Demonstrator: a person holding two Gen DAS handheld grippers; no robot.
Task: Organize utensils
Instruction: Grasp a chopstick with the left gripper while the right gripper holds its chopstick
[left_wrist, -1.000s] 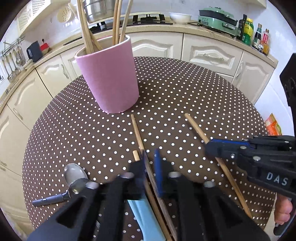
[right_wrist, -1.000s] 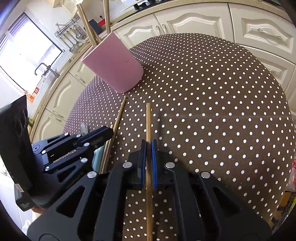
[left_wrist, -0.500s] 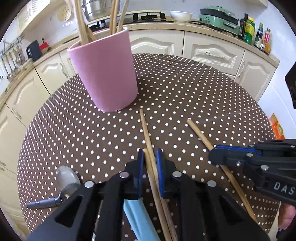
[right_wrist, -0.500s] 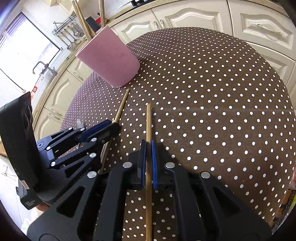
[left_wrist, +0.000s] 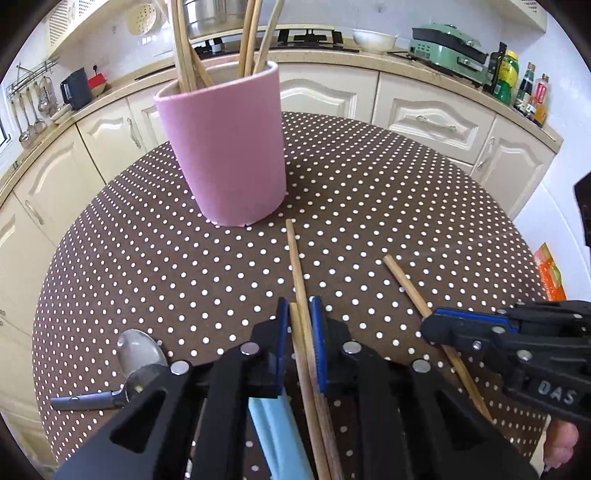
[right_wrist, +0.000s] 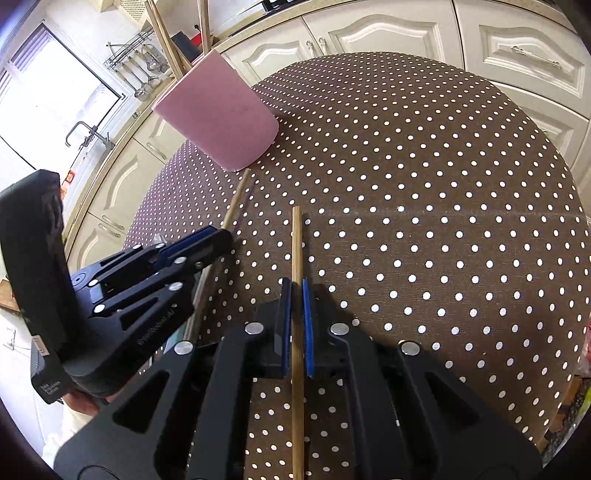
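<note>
The left tongs (left_wrist: 299, 314) have just been closing and now pinch two wooden chopsticks (left_wrist: 301, 280) lying side by side on the dotted surface (left_wrist: 147, 258); whether the pads truly bear on both sticks I cannot tell for sure, though the gap looks filled. The right tongs (right_wrist: 295, 291) are clamped on a single chopstick (right_wrist: 295, 240), whose tip points toward 12 o'clock in the right wrist view. The pink holder (left_wrist: 225, 147) stands at about 11 o'clock from the left tongs, near the longer stick's far tip but not touching it.

To do this step well, I judge the left pair should be gripped firmly enough that neither stick slips, since they are staggered and one tip sits well behind the other. Lift straight up before swinging toward the holder, tilt the sticks closer to upright, and lower them into the mouth where it is free of the sticks already leaning there. Moving one hand at a time would keep the two tongs from crossing over the holder.

Counted: three chopsticks on the surface, two in the left tongs and one in the right. About five sticks stand in the holder; they overlap, so the count is rough. One metal spoon (left_wrist: 136, 354) lies at 8 o'clock from the left tongs, and one light blue piece (left_wrist: 273, 435) lies under them, its kind unclear.
</note>
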